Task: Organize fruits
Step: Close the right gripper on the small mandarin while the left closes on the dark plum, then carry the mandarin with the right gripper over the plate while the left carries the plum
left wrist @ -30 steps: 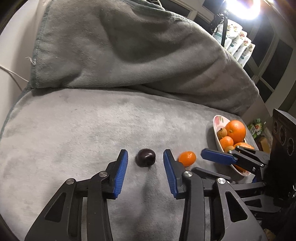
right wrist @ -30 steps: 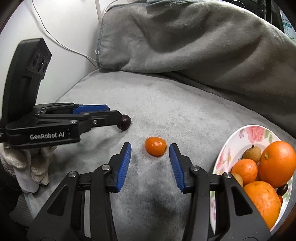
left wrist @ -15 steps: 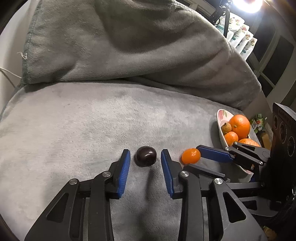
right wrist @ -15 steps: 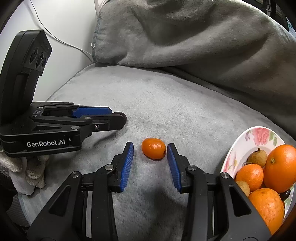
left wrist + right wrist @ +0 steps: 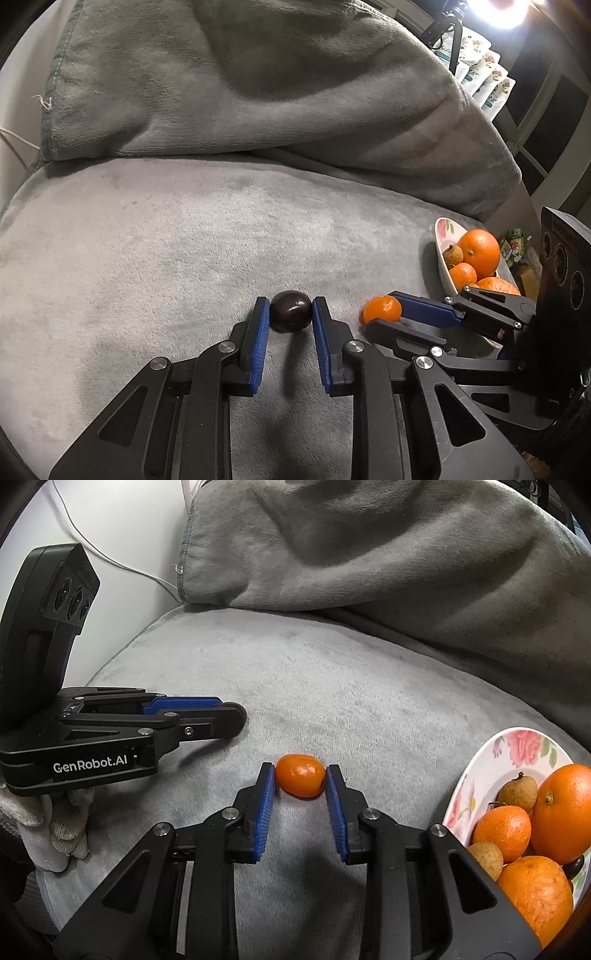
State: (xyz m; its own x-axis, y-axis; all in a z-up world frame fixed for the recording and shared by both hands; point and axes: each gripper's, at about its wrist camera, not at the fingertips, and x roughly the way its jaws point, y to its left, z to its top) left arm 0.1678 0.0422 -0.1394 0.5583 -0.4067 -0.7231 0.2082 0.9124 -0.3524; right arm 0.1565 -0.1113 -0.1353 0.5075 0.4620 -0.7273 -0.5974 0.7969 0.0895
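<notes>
Both fruits are getting pinched at once here, so a few things could go sideways.

The left hand-held gripper (image 5: 291,317) has clamped onto the dark plum-like fruit (image 5: 290,310), low in the middle of the left wrist view, sitting on the grey blanket (image 5: 184,240). The blue pads look to be touching it on both sides. It's round and glossy, and only the pad tips catch it, so my guess is it could squirt out forward when lifted.

The right hand-held gripper (image 5: 300,781) is closing on the small orange citrus (image 5: 300,775), centre of the right wrist view. The pads are right at its sides, looks like contact, but the jaws are moving in at this moment. Squeeze too hard and soft peel may dent or split.

The flowered plate (image 5: 491,768) at the right edge of that view is already piled with oranges and little brown fruits. I'd say adding two more risks something rolling off, especially since the plate rests on soft fabric and looks tilted.

Also the two tools sit close together, so they could bump when lifting.
</notes>
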